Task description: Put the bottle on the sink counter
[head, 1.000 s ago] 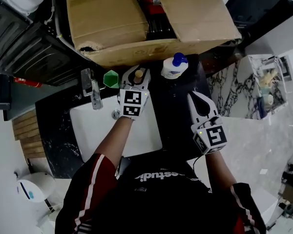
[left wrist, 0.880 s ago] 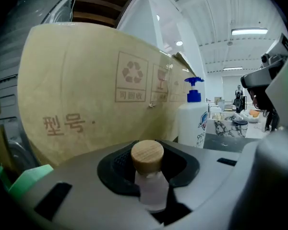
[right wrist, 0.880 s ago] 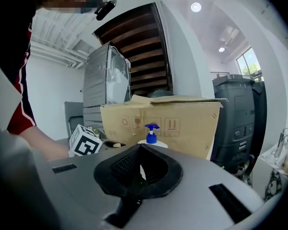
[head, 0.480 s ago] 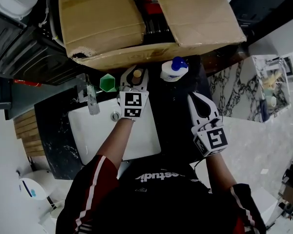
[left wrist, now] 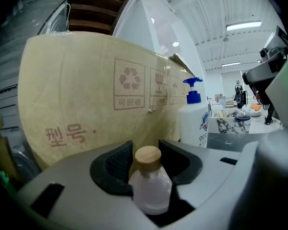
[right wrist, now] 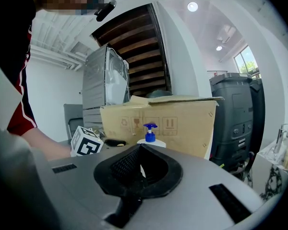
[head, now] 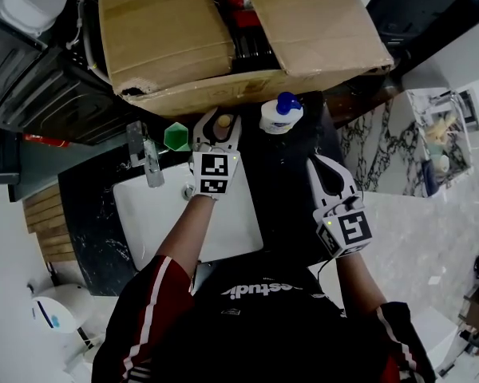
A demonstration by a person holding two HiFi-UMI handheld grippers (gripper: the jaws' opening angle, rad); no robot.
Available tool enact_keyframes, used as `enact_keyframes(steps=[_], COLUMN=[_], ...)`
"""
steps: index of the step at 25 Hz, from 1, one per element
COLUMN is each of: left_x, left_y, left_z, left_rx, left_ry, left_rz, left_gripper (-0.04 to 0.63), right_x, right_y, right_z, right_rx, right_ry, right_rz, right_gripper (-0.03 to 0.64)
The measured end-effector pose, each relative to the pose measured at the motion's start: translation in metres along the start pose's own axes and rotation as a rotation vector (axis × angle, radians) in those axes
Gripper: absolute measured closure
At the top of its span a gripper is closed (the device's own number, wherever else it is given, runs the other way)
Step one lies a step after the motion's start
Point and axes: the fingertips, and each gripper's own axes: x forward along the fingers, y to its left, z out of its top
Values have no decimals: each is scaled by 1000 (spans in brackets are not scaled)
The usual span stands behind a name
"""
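A small clear bottle (left wrist: 149, 183) with a wooden cap stands upright on the black sink counter (head: 283, 194), close to the cardboard box. My left gripper (head: 217, 120) is around it and its jaws are opening. In the left gripper view a gap shows on each side of the cap, so the pads do not press the bottle (head: 224, 122). My right gripper (head: 318, 162) hovers over the counter to the right, with its fingertips together and nothing in it. The right gripper (right wrist: 140, 146) points towards the box.
A big cardboard box (head: 239, 30) fills the back of the counter. A white pump bottle (head: 279, 116) with a blue top stands right of the left gripper. The white sink (head: 168, 214), a faucet (head: 148, 159) and a green hexagonal cup (head: 176, 136) lie to the left.
The left gripper's jaws have spread apart around the small bottle, which stays standing on the counter. The right gripper has hardly moved.
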Motion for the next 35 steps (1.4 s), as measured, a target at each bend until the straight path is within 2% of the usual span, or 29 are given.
enact_keyframes(steps=[6, 9, 14, 19, 24, 27, 31, 35], left_x=[-31, -61, -122, -201, -280, -317, -350, -371], left_y=[0, -4, -8, -3, 10, 12, 13, 14], left_z=[19, 31, 46, 74, 95, 98, 94, 101], left_rx=[25, 37, 50, 48, 42, 33, -6, -35], left_ry=[-32, -75, -115, -190, -248, -253, -246, -263], left_rz=[33, 36, 19, 32, 47, 31, 11, 51], left_gripper=[430, 430, 432, 503, 556, 580, 581, 581], right_x=[-13, -23, -39, -56, -72, -81, -90, -93], right_y=[14, 25, 62, 114, 173, 205, 235, 244], right_z=[19, 23, 37, 58, 79, 90, 104, 106], right_rx=[15, -23, -27, -52, -85, -102, -119, -128], right_ry=[-40, -52, -80, -132, -183, -210, -246, -249], right_rz=[-13, -11, 3, 37, 74, 91, 109, 120], right_gripper=[580, 578, 579, 579, 578, 578, 578, 578])
